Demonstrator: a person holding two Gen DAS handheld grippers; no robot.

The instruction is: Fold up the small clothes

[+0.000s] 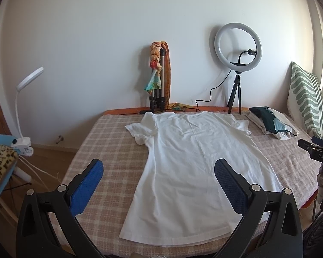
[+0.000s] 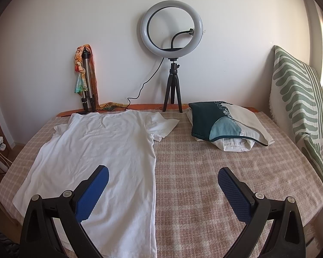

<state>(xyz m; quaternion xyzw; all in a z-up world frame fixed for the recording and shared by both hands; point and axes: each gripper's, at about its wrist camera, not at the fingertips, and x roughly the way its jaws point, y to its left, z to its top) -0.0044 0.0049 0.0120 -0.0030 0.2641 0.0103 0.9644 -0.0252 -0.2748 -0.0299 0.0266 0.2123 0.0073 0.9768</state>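
Checked cloth (image 2: 204, 182) covered the table; a white T-shirt (image 1: 189, 161) lay flat on it — spread out; the left gripper (image 1: 159, 169) and right gripper (image 2: 163, 178) hung above it, both wide apart, holding nothing.

we see soft, even daylight in both views, fairly bright. light comes from the right, where a blown-out strip runs down the edge behind the striped cushion (image 2: 299, 99). the ring light (image 2: 172, 28) looks unlit. the white t-shirt (image 1: 196, 161) is close to overexposed, folds barely readable. the ring light tripod (image 1: 235, 94) casts a faint shadow on the wall (image 1: 97, 43). heavy fisheye bending, dark vignette in the corners. focus is sharp mid-frame, slightly soft at the rim.
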